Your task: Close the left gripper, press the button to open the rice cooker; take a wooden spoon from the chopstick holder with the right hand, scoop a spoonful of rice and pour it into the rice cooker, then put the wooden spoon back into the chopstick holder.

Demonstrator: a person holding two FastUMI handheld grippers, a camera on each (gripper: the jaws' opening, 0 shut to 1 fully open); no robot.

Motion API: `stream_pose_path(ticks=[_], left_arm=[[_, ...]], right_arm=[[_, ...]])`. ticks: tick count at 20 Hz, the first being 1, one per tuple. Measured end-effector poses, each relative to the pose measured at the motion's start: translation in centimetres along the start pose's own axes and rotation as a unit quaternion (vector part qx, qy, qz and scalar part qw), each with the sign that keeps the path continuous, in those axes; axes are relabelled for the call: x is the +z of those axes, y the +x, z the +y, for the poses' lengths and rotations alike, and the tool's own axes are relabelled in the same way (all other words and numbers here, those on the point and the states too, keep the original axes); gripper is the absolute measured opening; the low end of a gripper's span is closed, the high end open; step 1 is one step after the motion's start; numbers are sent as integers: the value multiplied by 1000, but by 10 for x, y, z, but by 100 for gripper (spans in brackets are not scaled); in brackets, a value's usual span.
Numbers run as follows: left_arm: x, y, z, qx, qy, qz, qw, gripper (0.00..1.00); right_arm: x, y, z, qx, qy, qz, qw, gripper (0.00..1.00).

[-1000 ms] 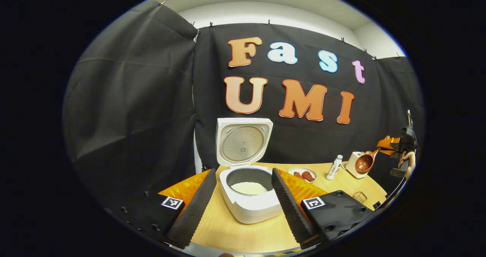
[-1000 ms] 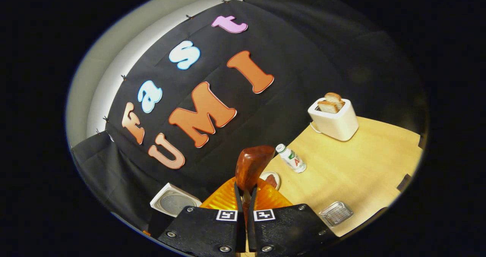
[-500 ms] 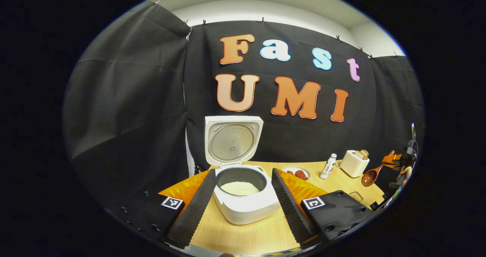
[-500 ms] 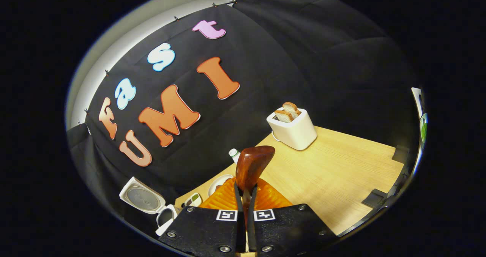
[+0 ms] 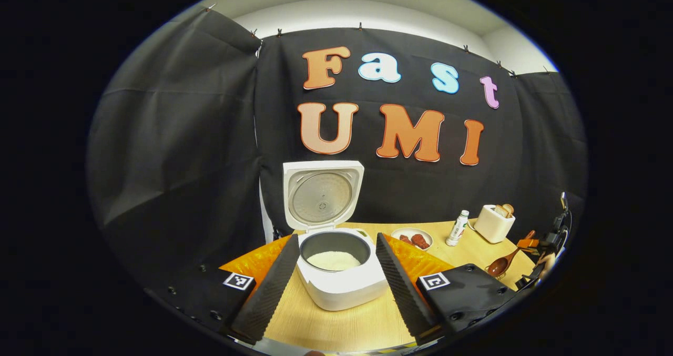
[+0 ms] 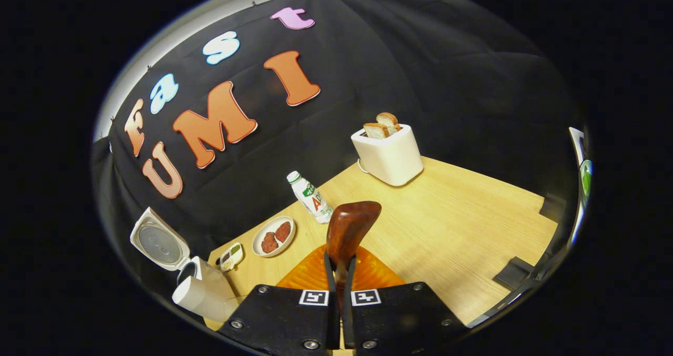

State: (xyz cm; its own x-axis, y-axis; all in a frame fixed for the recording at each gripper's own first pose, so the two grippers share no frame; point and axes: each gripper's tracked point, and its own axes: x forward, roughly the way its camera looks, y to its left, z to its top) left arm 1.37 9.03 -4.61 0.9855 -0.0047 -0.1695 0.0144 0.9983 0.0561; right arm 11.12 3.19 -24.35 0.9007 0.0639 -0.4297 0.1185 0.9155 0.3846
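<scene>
Between the two closed fingers of the right claw (image 6: pixel 338 272), the wooden spoon (image 6: pixel 348 231) stands gripped by its handle, its dark bowl raised in front of the camera. Seen from the left gripper view, that same spoon (image 5: pixel 500 265) hangs low over the bench (image 5: pixel 336 324), far to the right of the rice cooker (image 5: pixel 339 272), with the right claw (image 5: pixel 526 243) and a bit of the hand behind it at the picture's edge.

Straight ahead of the left claw (image 5: pixel 334 277) sits the rice cooker, framed by the claw's two spread fingers, which are wide apart and touch nothing. Its lid (image 5: pixel 322 194) stands upright at the back, and white rice (image 5: pixel 334 260) lies in the inner pot.

Right of the rice cooker, a small plate (image 5: pixel 415 237) carries reddish-brown pieces. Farther right stands a white bottle with a green cap (image 5: pixel 457 228), and beyond it a white toaster (image 5: pixel 495 223) with two bread slices sticking up from its slots.

From the right gripper view the rice cooker (image 6: pixel 202 293) lies at the lower left, its lid (image 6: pixel 157 243) open, with the plate (image 6: pixel 274 235), the bottle (image 6: pixel 310 197) and the toaster (image 6: pixel 387 153) ranged away from it across the pale bench (image 6: pixel 462 230).
</scene>
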Motion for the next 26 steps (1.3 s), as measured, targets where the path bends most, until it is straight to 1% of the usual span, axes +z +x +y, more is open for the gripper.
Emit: stream_pose_path(ticks=[5,6,7,8,9,10,11,13,14,16,18,21,22,23,26], left_arm=[[2,2,1,6,4,3,1000,99],[4,4,0,6,3,2,1000,99],[6,4,-1,6,2,1,1000,99],[9,5,-2,7,1,-1,1000,98],[13,8,-3,7,0,-2,1000,98],[15,10,-4,7,0,-1,1000,98],[18,14,-5,10,-4,0,1000,99],[34,22,-5,12,-20,-11,1000,98],[43,27,-4,14,-25,-16,999,98],[60,38,-5,20,-22,-26,999,99],[82,49,-6,21,-19,-38,999,99],[113,73,-12,21,-16,-46,999,99],[123,79,-16,18,-17,-48,999,99],[130,85,-20,14,-18,-52,998,98],[151,109,-25,16,6,-56,998,99]], right_arm=[[-30,8,-11,-18,-15,25,999,8],[-33,8,-12,-22,-14,29,999,11],[-34,6,-13,-22,-11,34,999,12],[-36,6,-14,-29,-10,36,999,17],[-33,6,-17,-35,-10,34,999,19],[-32,3,-18,-37,-12,32,999,31],[-29,-2,-17,-39,-14,29,999,39],[-22,-11,-19,-47,-22,23,998,63],[-20,-13,-21,-53,-31,21,998,84],[-12,-21,-27,-71,-52,13,996,95],[0,-32,-33,-90,-70,-1,993,95],[15,-50,-37,-102,-82,-12,991,95],[34,-56,-28,-105,-84,-18,991,95],[43,-63,-33,-110,-84,-30,990,96],[63,-80,-33,-117,-88,-58,988,95]])
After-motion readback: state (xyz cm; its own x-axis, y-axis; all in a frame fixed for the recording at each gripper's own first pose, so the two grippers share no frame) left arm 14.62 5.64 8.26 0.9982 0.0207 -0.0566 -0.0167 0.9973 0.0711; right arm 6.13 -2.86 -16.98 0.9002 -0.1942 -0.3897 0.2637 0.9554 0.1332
